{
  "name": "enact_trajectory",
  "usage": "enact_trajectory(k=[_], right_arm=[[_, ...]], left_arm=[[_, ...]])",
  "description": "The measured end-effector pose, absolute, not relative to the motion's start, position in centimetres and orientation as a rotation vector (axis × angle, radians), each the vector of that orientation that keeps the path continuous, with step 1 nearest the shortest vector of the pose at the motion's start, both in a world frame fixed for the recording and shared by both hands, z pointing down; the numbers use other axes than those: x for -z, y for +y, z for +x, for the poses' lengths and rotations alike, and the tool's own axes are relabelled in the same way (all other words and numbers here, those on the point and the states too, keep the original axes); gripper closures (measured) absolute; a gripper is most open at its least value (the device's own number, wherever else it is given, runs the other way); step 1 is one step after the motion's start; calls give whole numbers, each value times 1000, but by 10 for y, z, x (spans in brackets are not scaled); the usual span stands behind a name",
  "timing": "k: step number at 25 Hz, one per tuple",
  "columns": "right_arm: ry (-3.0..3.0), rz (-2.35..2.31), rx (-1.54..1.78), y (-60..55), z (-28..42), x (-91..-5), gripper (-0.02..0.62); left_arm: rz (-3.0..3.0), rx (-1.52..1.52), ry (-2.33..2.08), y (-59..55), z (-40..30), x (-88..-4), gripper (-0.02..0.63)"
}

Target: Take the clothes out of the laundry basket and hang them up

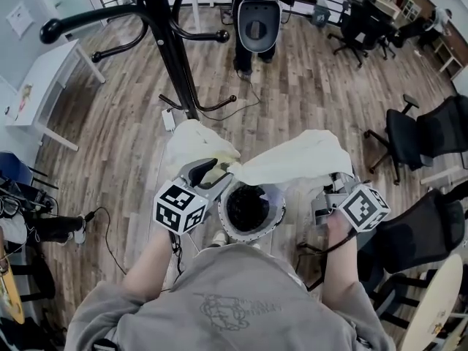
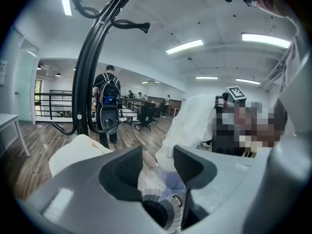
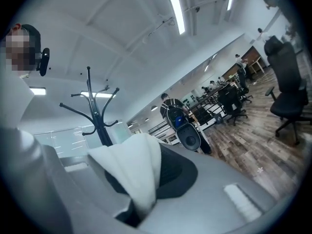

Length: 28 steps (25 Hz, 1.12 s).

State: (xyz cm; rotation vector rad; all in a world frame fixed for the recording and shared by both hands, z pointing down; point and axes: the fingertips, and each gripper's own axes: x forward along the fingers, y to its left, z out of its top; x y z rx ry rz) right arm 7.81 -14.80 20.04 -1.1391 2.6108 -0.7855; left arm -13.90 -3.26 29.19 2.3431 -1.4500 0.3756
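At left, the left claw [image 1: 218, 172] stands open and grips nothing, just beside one edge of a white garment [image 1: 292, 159]. The garment stretches above the round laundry basket [image 1: 272, 221], across to the right claw [image 3: 145, 175], which is clamped on its other end.

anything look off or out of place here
One thing: a cream garment lies heaped outside the laundry basket, by the foot of the coat rack, neither hung nor in the basket. The white garment pinched by the right gripper looks fine.
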Motion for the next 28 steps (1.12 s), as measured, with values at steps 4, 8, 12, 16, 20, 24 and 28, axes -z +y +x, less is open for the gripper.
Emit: enact_trajectory(k=[4,8,12,16,20,24,28], right_arm=[[2569,-1173,757,-153,83,-193,548],[2595,-1191,745,-155,84,-189,548],[2631,-1182,766,-156,79,-196,548],[2646,-1172,778,-157,75,-200,546],[2670,-1152,762,-163,68,-199,546],[2731,-1098,693,-179,49,-181,546],[2782,-1001,603,-193,19,-150,546]], left_arm=[[2340,-437,-1425,-27,-142,-298,405],[2313,-405,-1462,-27,-151,-293,405],[2296,-378,-1496,-32,-157,-289,410],[2295,-353,-1512,-36,-157,-284,430],[2296,-322,-1535,-40,-160,-276,436],[2290,-262,-1572,-48,-169,-261,440],[2279,-231,-1637,-52,-184,-253,443]])
